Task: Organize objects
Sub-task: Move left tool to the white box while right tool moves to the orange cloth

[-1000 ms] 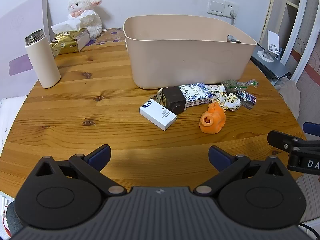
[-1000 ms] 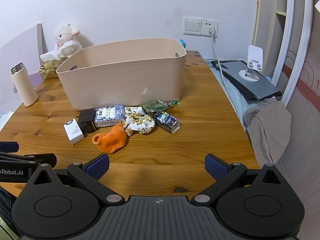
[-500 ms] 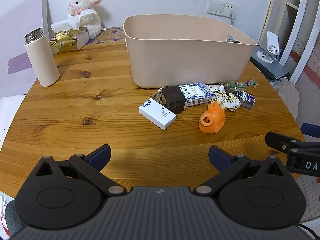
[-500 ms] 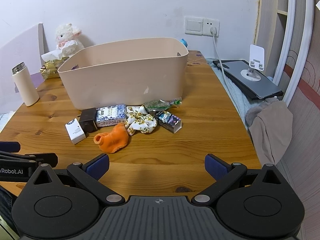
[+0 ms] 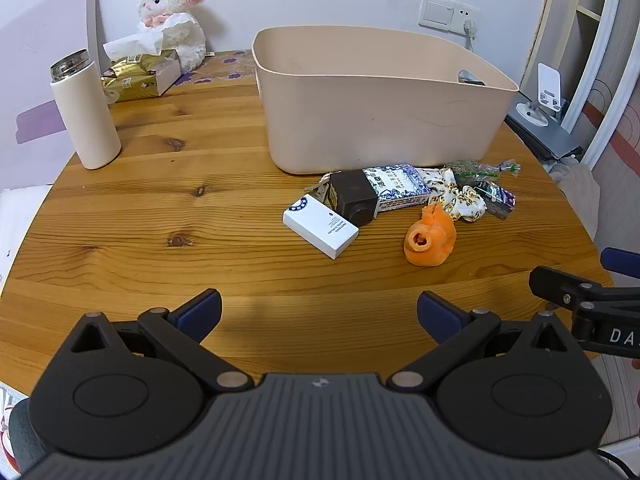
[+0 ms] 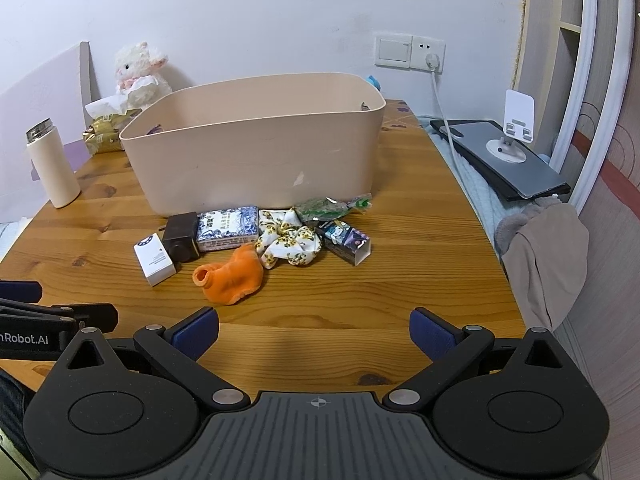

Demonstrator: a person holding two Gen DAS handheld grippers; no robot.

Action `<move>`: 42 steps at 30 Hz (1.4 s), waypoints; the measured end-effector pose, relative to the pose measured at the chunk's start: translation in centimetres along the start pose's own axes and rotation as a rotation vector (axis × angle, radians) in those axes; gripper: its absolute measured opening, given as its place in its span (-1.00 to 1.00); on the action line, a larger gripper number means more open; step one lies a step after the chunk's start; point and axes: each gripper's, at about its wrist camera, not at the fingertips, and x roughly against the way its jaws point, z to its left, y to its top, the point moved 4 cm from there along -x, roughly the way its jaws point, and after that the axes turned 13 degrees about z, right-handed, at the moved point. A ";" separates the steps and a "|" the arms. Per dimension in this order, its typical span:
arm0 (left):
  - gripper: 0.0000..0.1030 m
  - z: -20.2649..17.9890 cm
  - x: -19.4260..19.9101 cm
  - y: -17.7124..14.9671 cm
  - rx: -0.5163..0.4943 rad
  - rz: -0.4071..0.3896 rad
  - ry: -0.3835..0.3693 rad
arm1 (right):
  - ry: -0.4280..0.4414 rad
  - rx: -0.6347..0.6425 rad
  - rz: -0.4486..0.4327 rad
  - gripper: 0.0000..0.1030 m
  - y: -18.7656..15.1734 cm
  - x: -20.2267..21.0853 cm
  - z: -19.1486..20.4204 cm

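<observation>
A beige plastic bin (image 5: 380, 120) (image 6: 256, 160) stands on the round wooden table (image 5: 180, 216). In front of it lie a white box (image 5: 320, 226) (image 6: 154, 258), a dark brown box (image 5: 354, 198) (image 6: 182, 236), a blue-patterned packet (image 5: 400, 188) (image 6: 228, 226), an orange sock (image 5: 430, 238) (image 6: 230, 276), a floral scrunchie (image 5: 456, 196) (image 6: 290, 240), a green wrapped bag (image 5: 480, 168) (image 6: 332, 206) and a small purple carton (image 5: 496, 198) (image 6: 346, 240). My left gripper (image 5: 318, 310) hangs open near the table's front edge. My right gripper (image 6: 314, 330) is open too, short of the sock.
A white thermos (image 5: 86, 110) (image 6: 52, 164) stands at the left. A tissue box (image 5: 140, 72) and a plush lamb (image 5: 172, 20) sit at the back left. A laptop with a phone stand (image 6: 508, 152) lies to the right, and cloth (image 6: 544, 256) hangs past the table's edge.
Both grippers have drifted slightly forward toward the pile; nothing on the table has moved.
</observation>
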 end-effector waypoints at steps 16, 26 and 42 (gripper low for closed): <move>1.00 0.9 -1.4 0.9 -0.029 -0.009 -0.003 | 0.053 0.002 -0.048 0.99 0.4 -0.9 1.2; 1.00 1.3 -3.7 1.8 -0.064 0.002 -0.024 | 0.077 0.014 -0.037 0.93 0.7 -3.1 2.2; 1.00 2.8 -9.0 5.6 -0.148 0.000 -0.122 | 0.085 0.078 0.011 0.71 2.3 -7.6 4.5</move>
